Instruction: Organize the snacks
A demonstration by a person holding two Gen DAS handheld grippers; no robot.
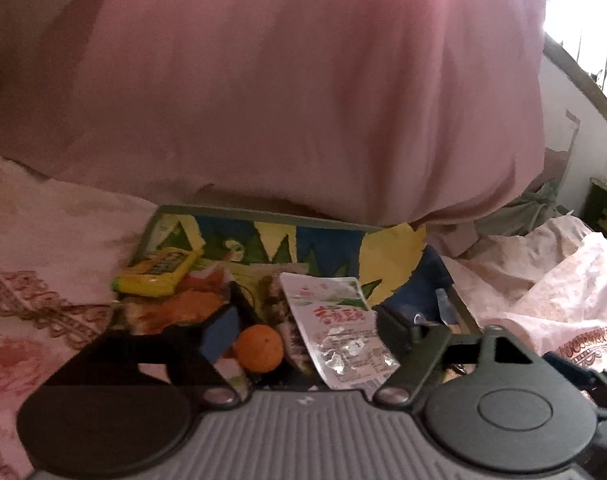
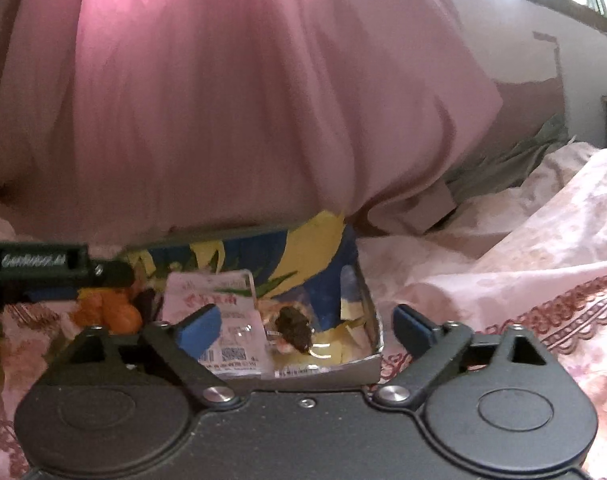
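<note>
White foil snack pouch (image 1: pixel 337 330) lies in the colourful shallow box (image 1: pixel 263 216), lower centre of frame, long axis running up-left to down-right, between left gripper's (image 1: pixel 307 326) released, empty jaws; right gripper (image 2: pixel 305 328) likewise spread wide.

Home bedroom, pink bedding (image 1: pixel 263 80), window (image 1: pixel 583 20)

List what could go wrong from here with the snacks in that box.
1. The white pouch lies tilted across the other snacks with its lower end toward the box's near edge; a nudge might slide it out.
2. The orange is round and close to the open left gripper; a brush could roll it.
3. The pink duvet overhangs the box's far side and may snag.
</note>
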